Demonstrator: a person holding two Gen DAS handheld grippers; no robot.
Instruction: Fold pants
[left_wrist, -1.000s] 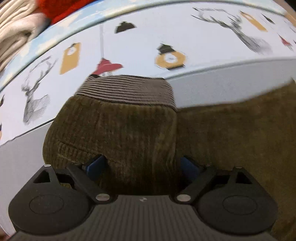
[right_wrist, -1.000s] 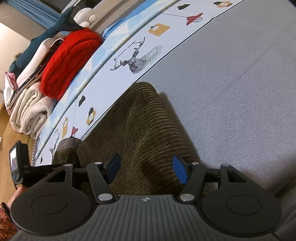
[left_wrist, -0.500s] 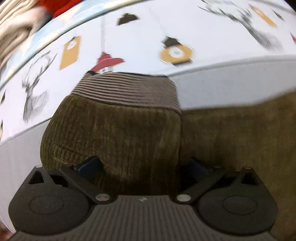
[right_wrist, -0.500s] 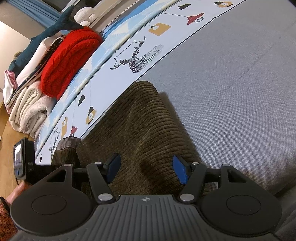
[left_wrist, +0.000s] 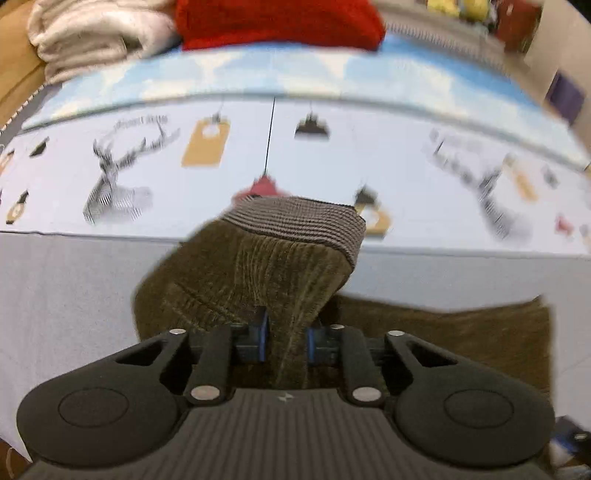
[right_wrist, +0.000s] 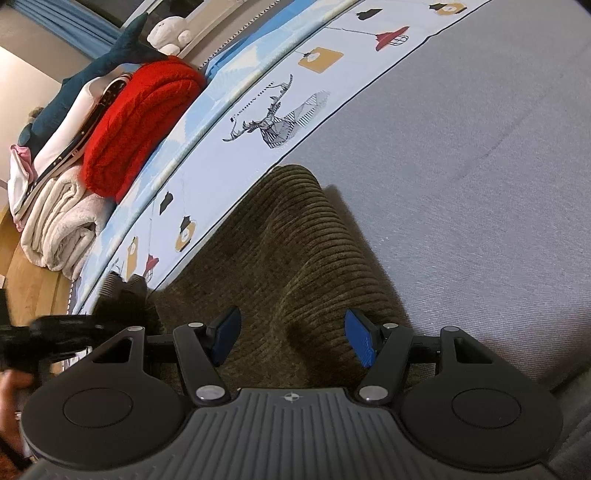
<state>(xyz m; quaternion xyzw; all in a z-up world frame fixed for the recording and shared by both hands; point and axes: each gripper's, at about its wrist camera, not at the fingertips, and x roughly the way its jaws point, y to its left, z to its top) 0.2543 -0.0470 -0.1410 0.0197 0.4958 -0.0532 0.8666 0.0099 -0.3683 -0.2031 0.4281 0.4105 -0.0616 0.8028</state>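
Note:
Olive-brown corduroy pants (left_wrist: 258, 273) lie on a grey bed cover (left_wrist: 66, 295). Their ribbed cuff (left_wrist: 295, 221) points away from me. My left gripper (left_wrist: 284, 339) is shut on a pinched fold of the pants and lifts it off the cover. In the right wrist view the pants (right_wrist: 295, 258) lie in ridges on the grey cover (right_wrist: 480, 166). My right gripper (right_wrist: 291, 339) is open, with its blue pads on either side of a raised fold. The left gripper (right_wrist: 55, 332) shows as a dark blur at the far left.
A white printed sheet (left_wrist: 332, 166) with deer and lamp pictures runs behind the pants. Folded cream blankets (right_wrist: 62, 221), a red knit blanket (right_wrist: 136, 122) and plush toys (right_wrist: 110, 62) are stacked beyond it. A wooden edge (right_wrist: 33, 288) lies at the left.
My left gripper closed on the pants fabric and lifted it, so the cuff end now stands up. My right gripper stayed open in place.

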